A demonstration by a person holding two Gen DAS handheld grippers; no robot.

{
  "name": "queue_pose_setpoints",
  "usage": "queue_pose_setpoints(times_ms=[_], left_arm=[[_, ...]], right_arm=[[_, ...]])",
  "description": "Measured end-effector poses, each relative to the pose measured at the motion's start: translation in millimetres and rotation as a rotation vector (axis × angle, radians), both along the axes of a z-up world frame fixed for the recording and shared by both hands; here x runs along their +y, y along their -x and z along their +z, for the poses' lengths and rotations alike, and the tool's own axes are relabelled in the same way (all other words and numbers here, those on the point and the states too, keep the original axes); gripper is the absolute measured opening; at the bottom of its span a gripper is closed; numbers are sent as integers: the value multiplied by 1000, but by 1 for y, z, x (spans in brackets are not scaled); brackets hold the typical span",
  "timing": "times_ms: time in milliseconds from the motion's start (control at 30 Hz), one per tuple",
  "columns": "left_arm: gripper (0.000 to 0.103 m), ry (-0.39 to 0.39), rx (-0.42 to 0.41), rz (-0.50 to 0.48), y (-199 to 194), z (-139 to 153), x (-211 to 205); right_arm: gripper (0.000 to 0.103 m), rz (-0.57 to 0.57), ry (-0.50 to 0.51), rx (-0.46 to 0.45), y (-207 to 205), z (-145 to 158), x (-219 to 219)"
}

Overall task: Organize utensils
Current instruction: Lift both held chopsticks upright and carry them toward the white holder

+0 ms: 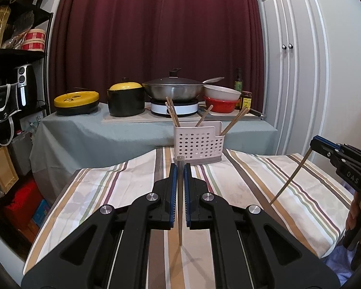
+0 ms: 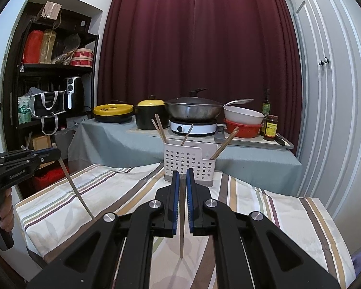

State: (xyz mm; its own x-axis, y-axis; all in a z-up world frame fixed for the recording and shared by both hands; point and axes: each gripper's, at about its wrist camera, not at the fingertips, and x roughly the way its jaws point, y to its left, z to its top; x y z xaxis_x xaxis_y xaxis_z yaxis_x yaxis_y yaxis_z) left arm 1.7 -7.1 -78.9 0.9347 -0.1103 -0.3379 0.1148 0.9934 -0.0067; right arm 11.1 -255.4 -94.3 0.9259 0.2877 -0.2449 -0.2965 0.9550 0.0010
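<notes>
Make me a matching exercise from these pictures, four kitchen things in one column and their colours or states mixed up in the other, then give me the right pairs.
Things:
1. utensil holder
2. wok
3. left gripper
4. colander

States:
A. red, under a pale bowl
B. white with holes, chopsticks standing in it
C. shut on a chopstick
D. on the white hotplate, dark lid on

Pairs: 1-B, 2-D, 3-C, 4-A

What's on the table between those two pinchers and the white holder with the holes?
Only bare striped tablecloth separates the left gripper, the right gripper and the utensil holder; both wrist views show this.
</notes>
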Motion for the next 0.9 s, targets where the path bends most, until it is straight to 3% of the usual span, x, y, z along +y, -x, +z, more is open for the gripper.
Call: queue_pose_setpoints(times_ms=[367, 900], left_arm=[[6, 20, -39, 20, -29, 20, 0], [6, 46, -120, -5, -108, 73, -2]], right_arm=[[7, 11, 2, -18, -27, 11, 6], [7, 19, -31, -182, -105, 74, 4]])
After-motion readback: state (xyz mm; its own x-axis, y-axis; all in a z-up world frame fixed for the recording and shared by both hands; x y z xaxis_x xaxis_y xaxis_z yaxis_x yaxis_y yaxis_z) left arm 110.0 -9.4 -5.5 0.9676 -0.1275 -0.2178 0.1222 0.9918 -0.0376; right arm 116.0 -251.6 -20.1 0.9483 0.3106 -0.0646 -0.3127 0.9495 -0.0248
